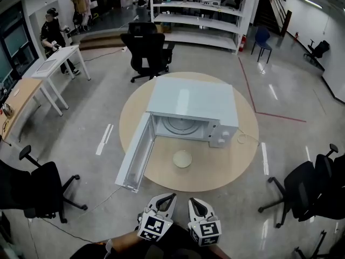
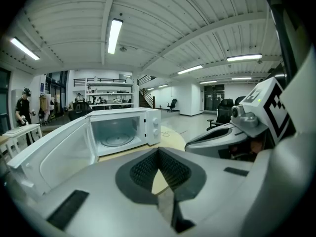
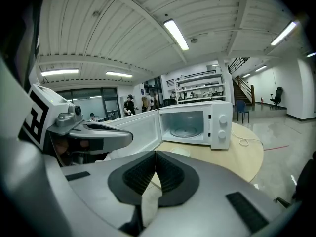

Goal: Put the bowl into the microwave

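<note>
A pale shallow bowl [image 1: 182, 158] sits on the round wooden table [image 1: 226, 169], just in front of the white microwave [image 1: 191, 109]. The microwave door [image 1: 135, 155] is swung wide open to the left, and the glass turntable inside is bare. Both grippers hang side by side off the table's near edge, well short of the bowl. My left gripper [image 1: 166, 198] [image 2: 159, 149] is shut with nothing in it. My right gripper [image 1: 195, 203] [image 3: 155, 153] is also shut and empty. In the right gripper view the bowl [image 3: 180, 152] shows just past the jaw tips, before the microwave [image 3: 197, 125].
A white cable [image 1: 249, 138] lies on the table right of the microwave. Black office chairs stand at the left [image 1: 38, 190], right [image 1: 310, 190] and behind the table [image 1: 148, 53]. A white desk [image 1: 54, 63] with a person [image 1: 52, 34] is at the far left.
</note>
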Tool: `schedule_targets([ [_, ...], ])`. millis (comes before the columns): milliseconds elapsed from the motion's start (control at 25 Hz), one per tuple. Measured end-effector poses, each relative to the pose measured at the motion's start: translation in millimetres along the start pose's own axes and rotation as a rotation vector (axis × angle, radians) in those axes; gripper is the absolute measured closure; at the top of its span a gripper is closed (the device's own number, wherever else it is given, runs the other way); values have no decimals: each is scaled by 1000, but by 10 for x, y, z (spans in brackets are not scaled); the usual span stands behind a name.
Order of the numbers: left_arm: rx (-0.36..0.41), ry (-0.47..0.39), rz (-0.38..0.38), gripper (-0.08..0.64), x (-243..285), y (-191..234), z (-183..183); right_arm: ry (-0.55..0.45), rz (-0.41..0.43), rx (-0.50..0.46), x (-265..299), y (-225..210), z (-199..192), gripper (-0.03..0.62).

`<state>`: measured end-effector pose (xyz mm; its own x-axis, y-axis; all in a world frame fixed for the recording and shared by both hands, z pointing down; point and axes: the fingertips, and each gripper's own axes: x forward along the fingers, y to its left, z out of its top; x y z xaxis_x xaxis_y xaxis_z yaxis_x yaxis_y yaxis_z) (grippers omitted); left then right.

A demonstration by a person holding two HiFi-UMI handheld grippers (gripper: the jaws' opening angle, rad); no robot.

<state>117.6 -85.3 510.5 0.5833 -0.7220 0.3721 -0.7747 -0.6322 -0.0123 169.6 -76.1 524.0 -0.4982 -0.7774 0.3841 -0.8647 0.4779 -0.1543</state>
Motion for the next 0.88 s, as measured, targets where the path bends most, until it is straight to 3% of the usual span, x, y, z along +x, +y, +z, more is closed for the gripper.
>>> schedule_targets([
  [360, -26, -57, -35, 512, 347, 436, 364, 12, -64, -50, 381, -205, 372, 577],
  [880, -59, -62, -96, 512, 707, 862, 359, 68, -125, -66, 857, -348, 496, 577],
])
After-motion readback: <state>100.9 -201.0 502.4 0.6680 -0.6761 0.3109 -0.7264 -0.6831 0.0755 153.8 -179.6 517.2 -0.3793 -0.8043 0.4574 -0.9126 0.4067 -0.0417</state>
